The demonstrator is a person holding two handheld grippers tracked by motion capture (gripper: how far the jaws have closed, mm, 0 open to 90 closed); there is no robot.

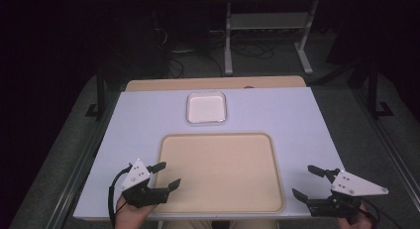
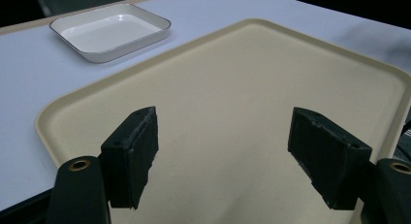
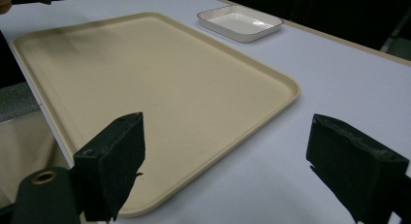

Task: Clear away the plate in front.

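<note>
Jaws wide on both sides, nothing between either pair. Left gripper [image 1: 165, 175] hangs over the near left corner of the beige tray [image 1: 221, 140]; right gripper [image 1: 311, 182] sits off the tray's near right corner, over the white tabletop [image 1: 307, 120]. Neither touches anything that I can tell.

Tray lies flat and bare in the middle of the table, long side toward me. White dish [image 1: 206, 108], also bare, sits just beyond the tray's far edge, apart from it. Reading of the layout: tray as the work area within reach of both hands, dish parked behind it out of the way; my grippers flank the tray, angled inward, a ready stance rather than a grasp.

What each view adds:
- High view: the symmetry of my two hands, and the gap between dish and tray.
- Left gripper view: pads [image 2: 132, 156] poised above the tray floor [image 2: 232, 103], raised rim curving round the corner; dish [image 2: 110, 32] at upper left, glossy inside.
- Right gripper view: one pad [image 3: 114, 161] over the tray's corner [image 3: 145, 88], the other over bare tabletop, so I straddle the rim here. Dish [image 3: 240, 22] far off.
</note>
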